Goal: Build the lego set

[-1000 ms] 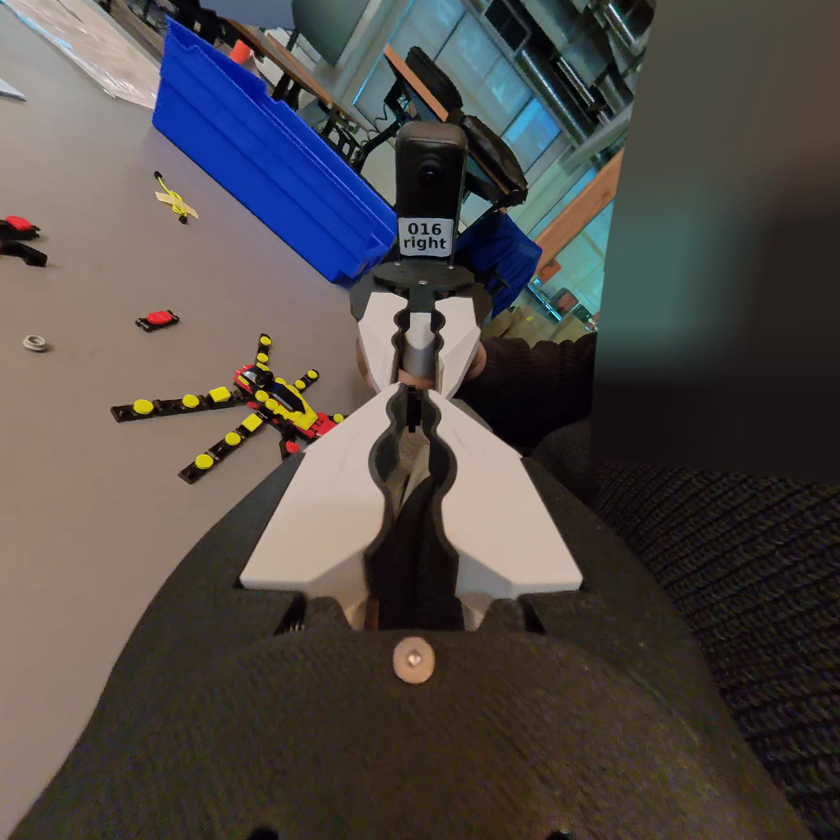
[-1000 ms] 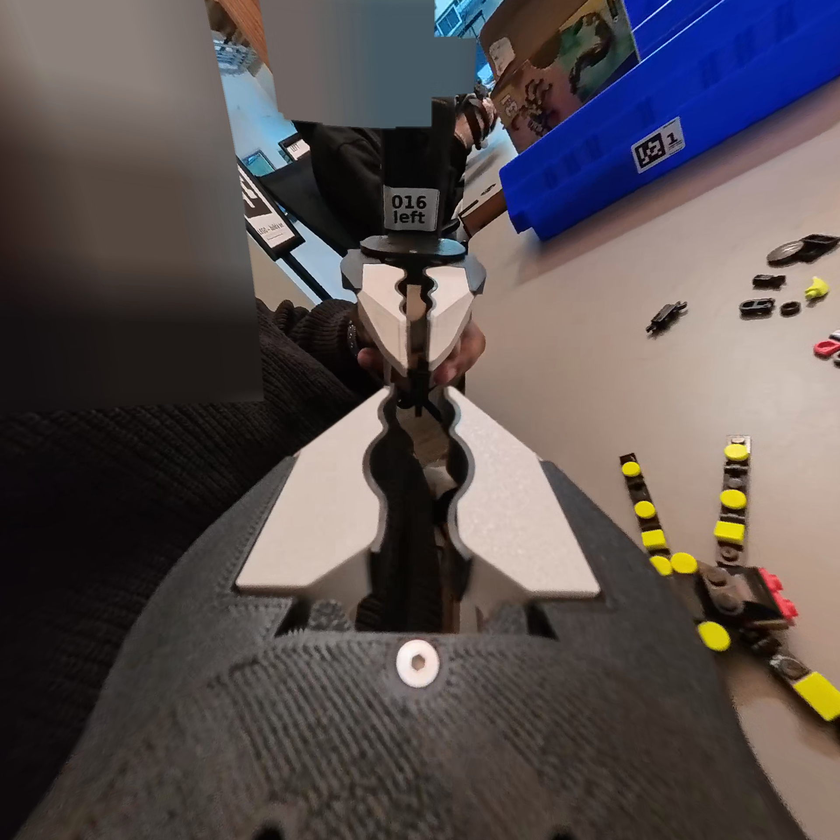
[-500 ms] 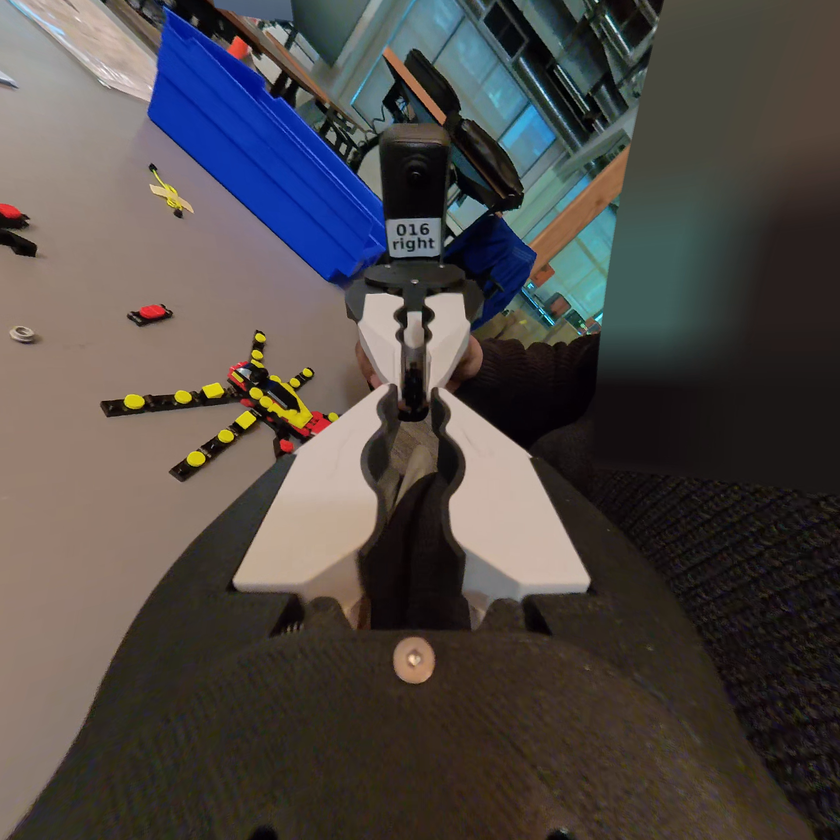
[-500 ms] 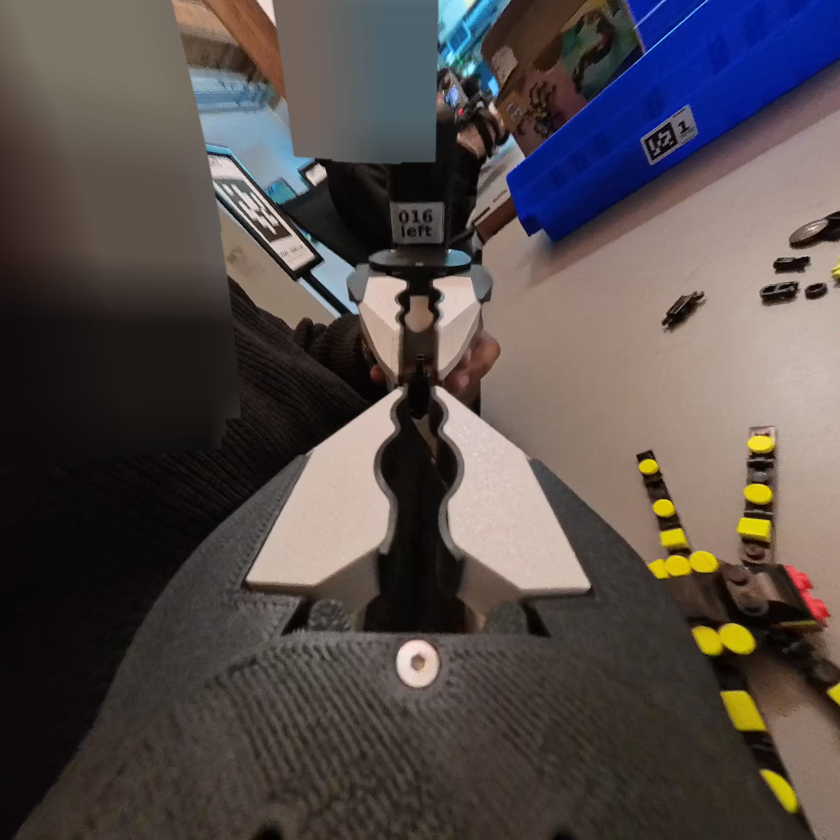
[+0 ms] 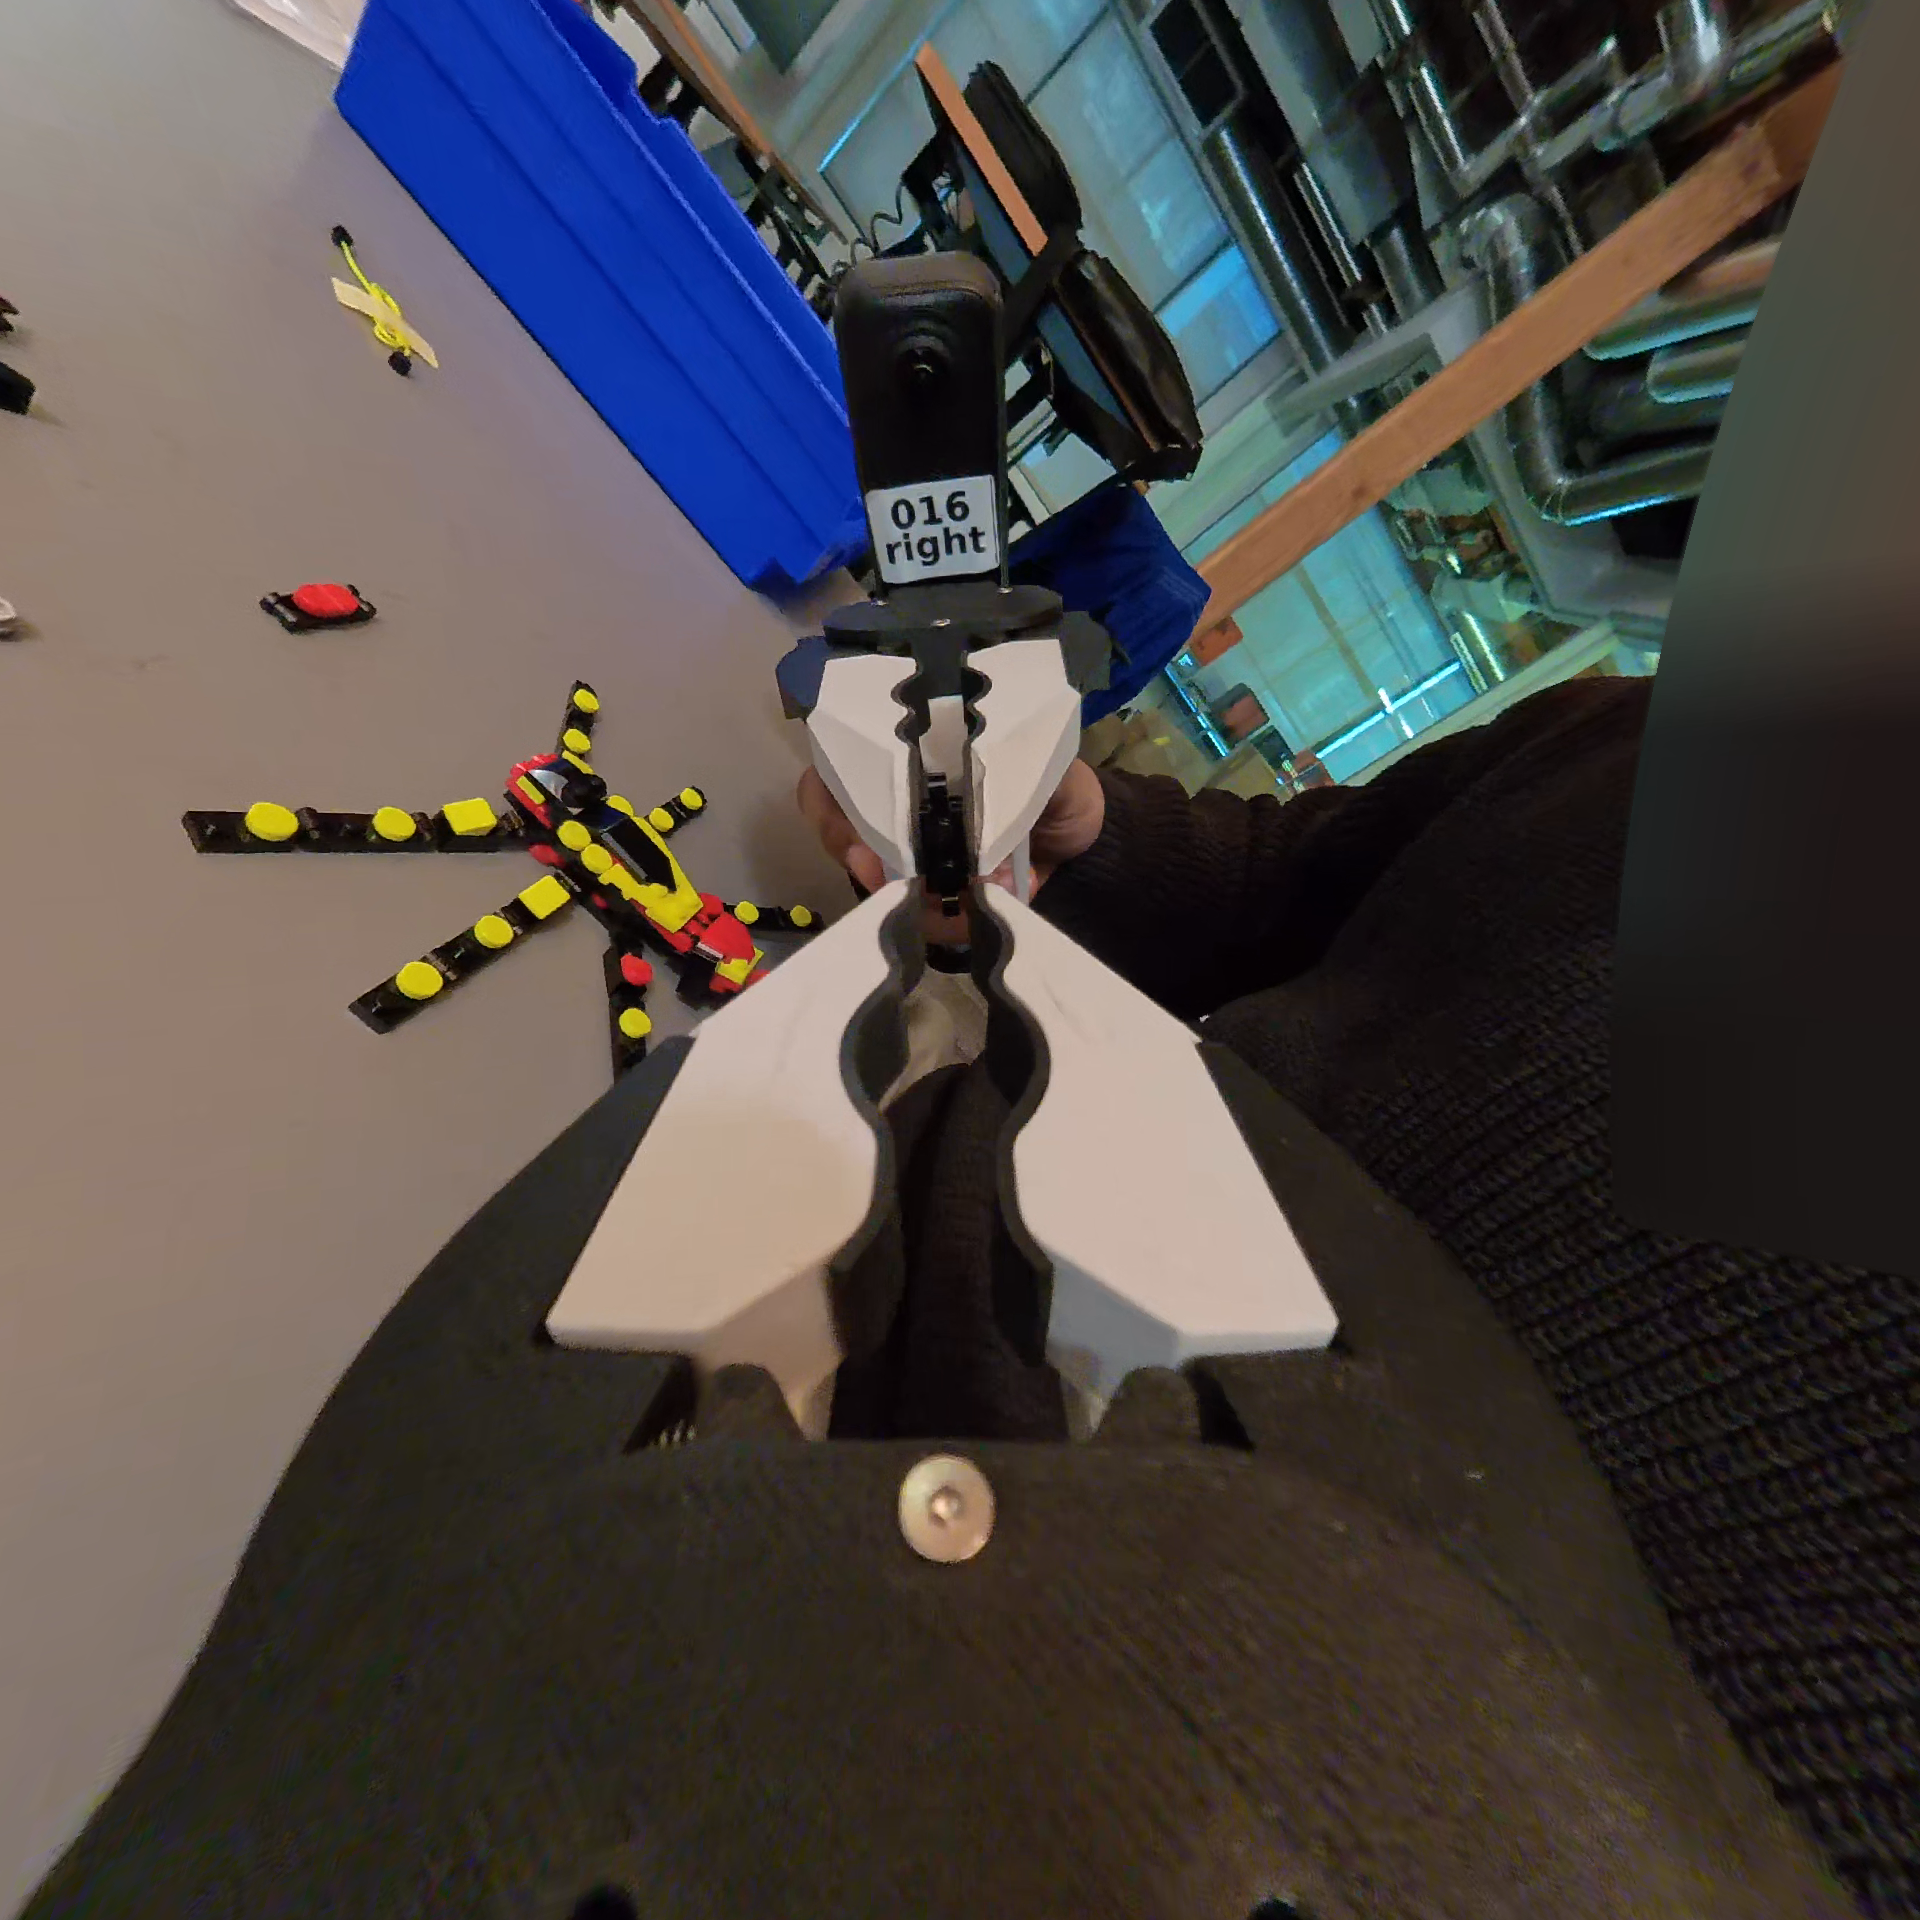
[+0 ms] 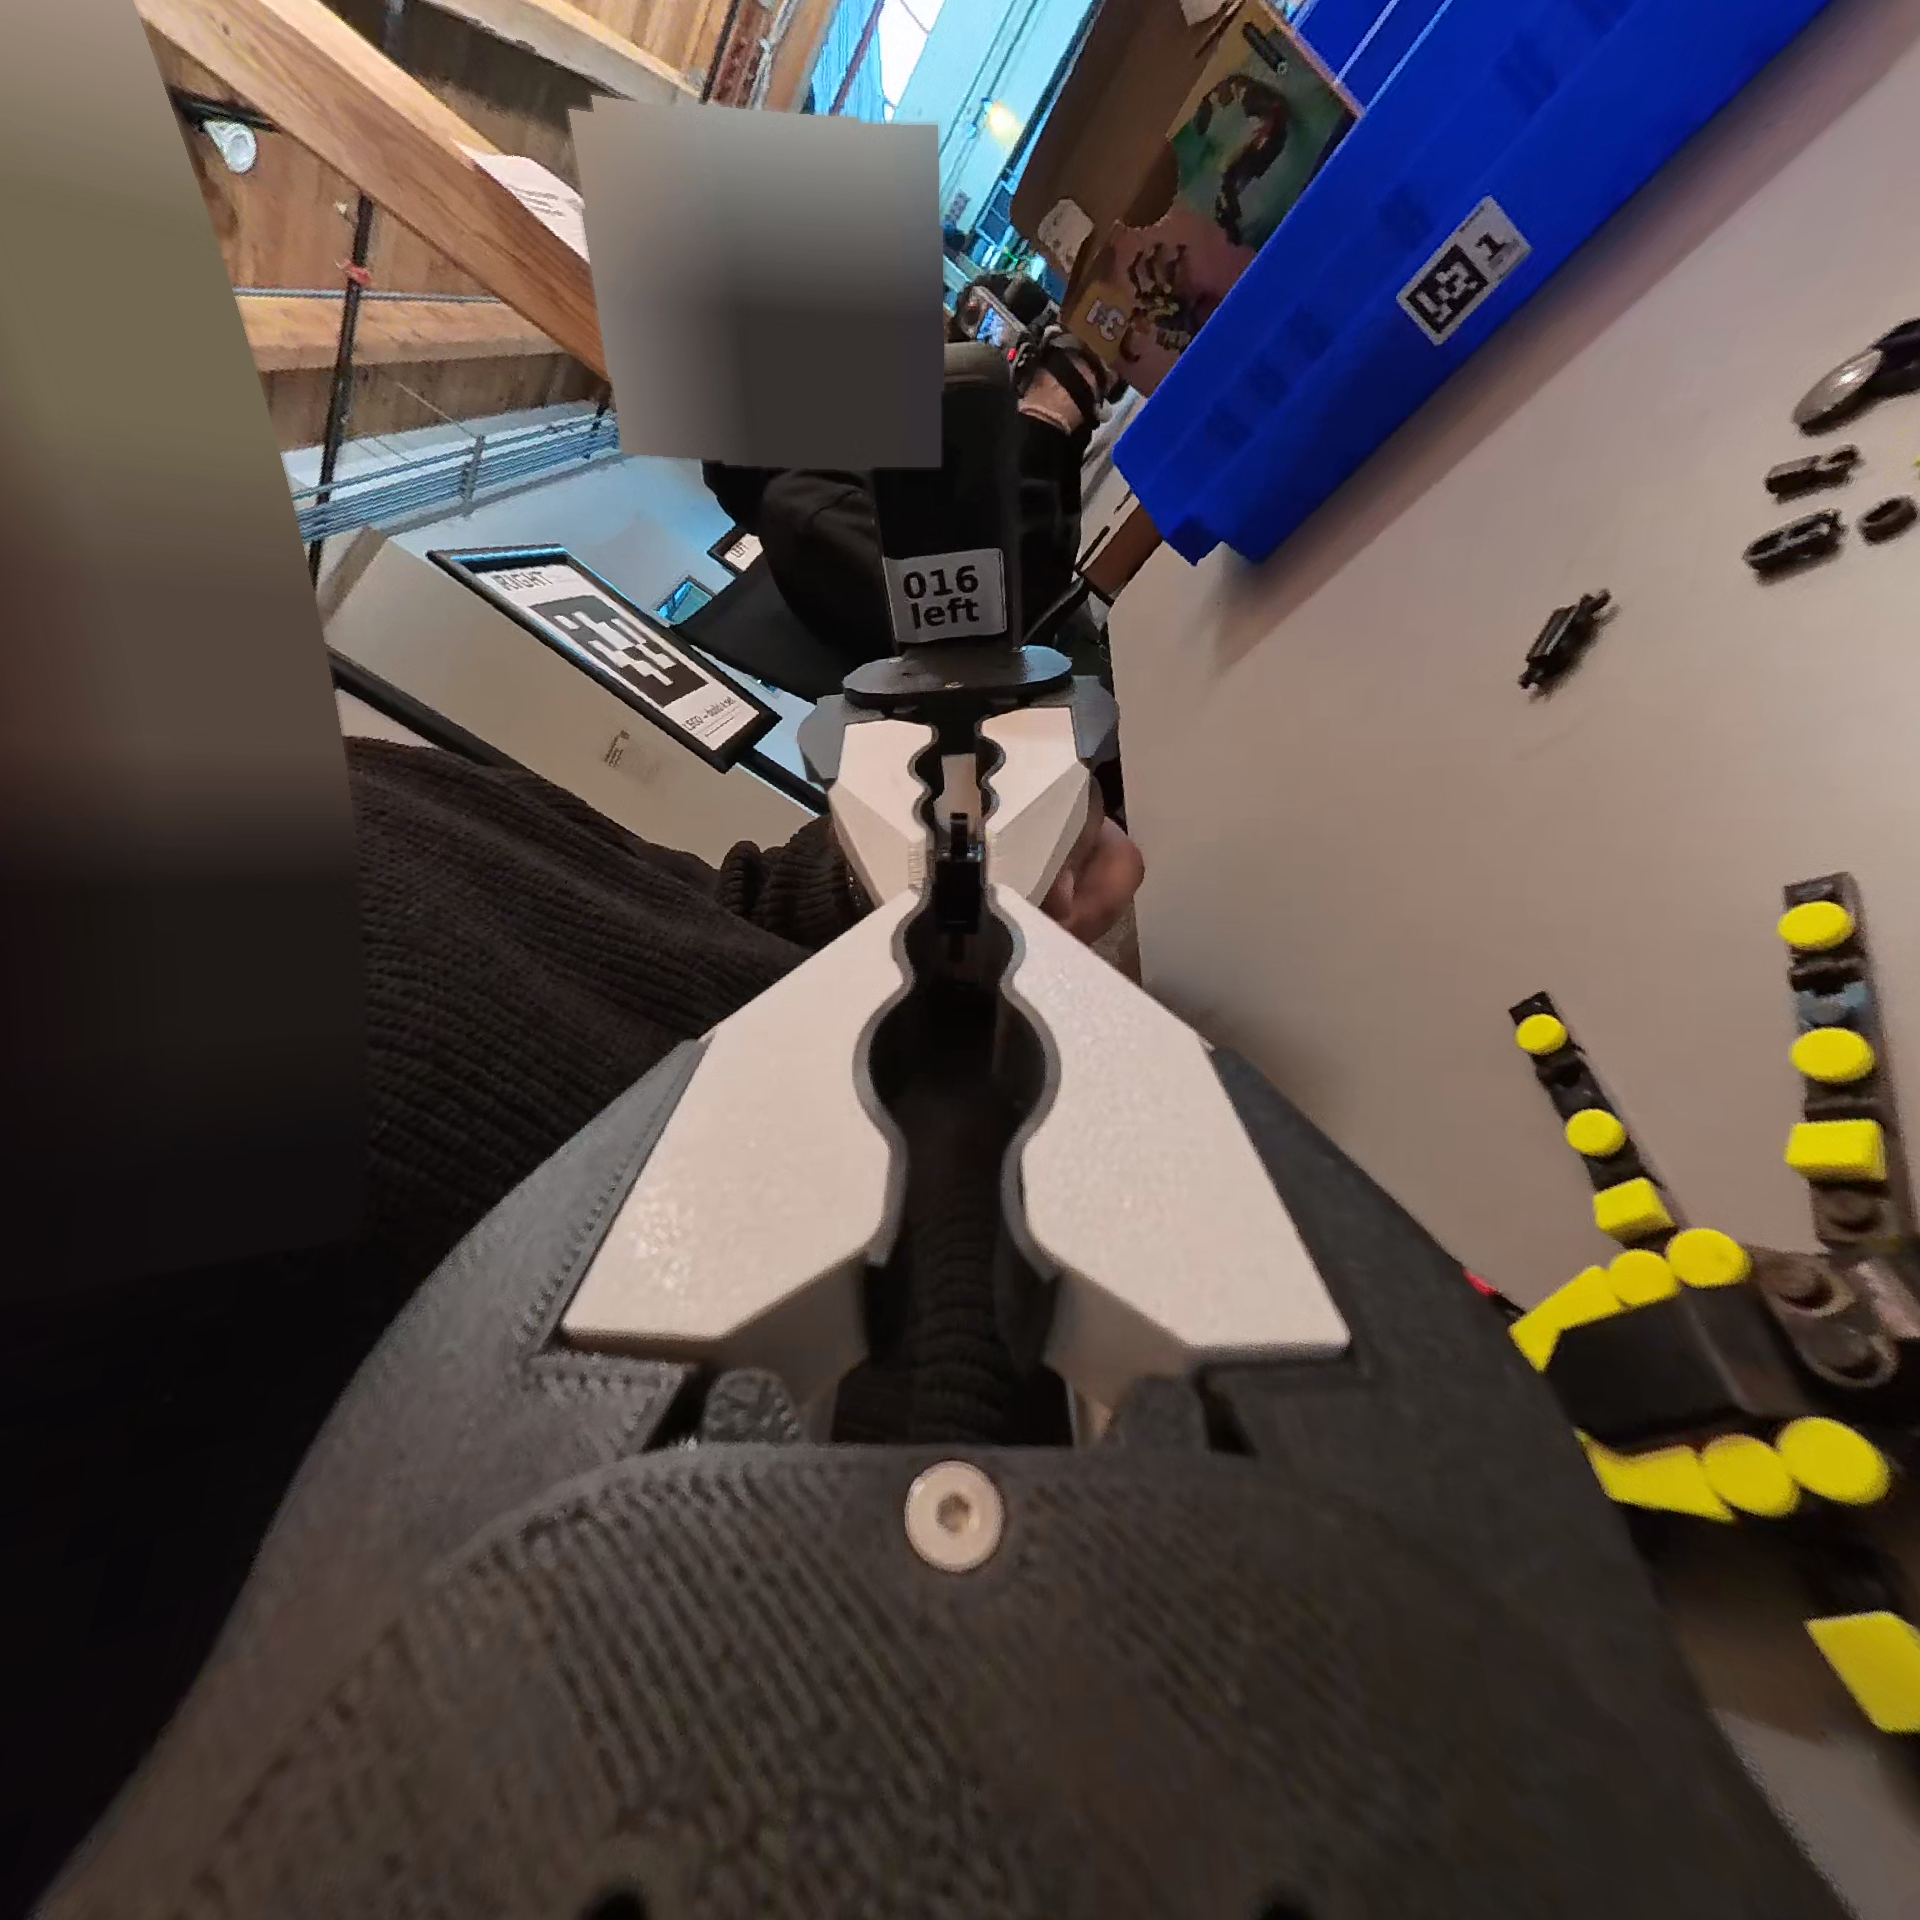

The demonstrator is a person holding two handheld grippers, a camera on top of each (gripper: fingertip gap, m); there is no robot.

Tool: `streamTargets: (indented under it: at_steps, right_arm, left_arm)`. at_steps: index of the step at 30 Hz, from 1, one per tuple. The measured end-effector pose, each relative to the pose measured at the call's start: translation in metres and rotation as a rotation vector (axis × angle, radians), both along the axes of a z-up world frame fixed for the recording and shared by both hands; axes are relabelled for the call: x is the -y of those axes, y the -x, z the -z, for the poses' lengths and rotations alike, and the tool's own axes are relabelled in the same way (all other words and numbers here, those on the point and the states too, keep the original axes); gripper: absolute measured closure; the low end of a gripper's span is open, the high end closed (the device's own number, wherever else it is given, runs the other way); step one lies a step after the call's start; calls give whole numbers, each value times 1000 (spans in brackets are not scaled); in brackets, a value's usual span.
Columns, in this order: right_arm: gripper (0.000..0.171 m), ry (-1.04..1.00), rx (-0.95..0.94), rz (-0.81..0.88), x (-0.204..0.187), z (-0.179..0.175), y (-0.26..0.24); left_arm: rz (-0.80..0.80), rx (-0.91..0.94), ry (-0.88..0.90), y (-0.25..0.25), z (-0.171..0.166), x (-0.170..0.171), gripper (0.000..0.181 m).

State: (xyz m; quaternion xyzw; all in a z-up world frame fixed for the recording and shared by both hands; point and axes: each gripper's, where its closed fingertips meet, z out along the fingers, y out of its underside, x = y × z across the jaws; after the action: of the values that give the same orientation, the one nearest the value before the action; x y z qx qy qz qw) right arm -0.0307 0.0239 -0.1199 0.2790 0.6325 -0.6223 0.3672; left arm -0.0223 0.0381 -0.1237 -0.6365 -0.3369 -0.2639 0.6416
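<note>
My two grippers meet tip to tip above the table edge. A small black lego piece (image 5: 941, 831) spans both sets of tips. My left gripper (image 5: 943, 906) is nearly shut on its near end. My right gripper (image 6: 956, 914) is shut on the same piece (image 6: 956, 883). The right gripper's white fingers (image 5: 862, 769) face me in the left wrist view. The partly built black, yellow and red lego model (image 5: 623, 873) lies on the grey table to the left. It also shows at the right of the right wrist view (image 6: 1662, 1351).
A blue bin (image 5: 623, 260) stands at the back of the table (image 5: 208, 1143); it also shows in the right wrist view (image 6: 1455, 260). Loose pieces lie about: a red and black one (image 5: 317, 605), a yellow one (image 5: 379, 312), small black ones (image 6: 1564, 634). A dark knitted sleeve (image 5: 1351, 883) lies behind the grippers. My left and right fingertips are right by each other.
The right gripper's fingers have closed in on the black piece that the left gripper holds. Both grippers have tilted a little, tips still together.
</note>
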Motion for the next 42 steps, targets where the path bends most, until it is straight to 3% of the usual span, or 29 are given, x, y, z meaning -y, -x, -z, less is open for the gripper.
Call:
streamTargets:
  at_steps: [6,10,22,27,42]
  right_arm:
    - [165,23,49,-19,-1,-1,-1]
    - [153,51,60,-29,-4,-4,1]
    - [166,17,1,-30,-6,-3,1]
    - [165,-9,10,-53,-5,3,-2]
    - [161,4,-55,-11,-6,-2,3]
  left_arm:
    - [10,10,-8,-1,0,0,179]
    - [12,17,-18,-1,-1,1,179]
    - [18,-4,-3,-3,0,-1,181]
    - [-13,-73,47,-1,2,0,166]
    - [-9,-7,10,1,1,2,177]
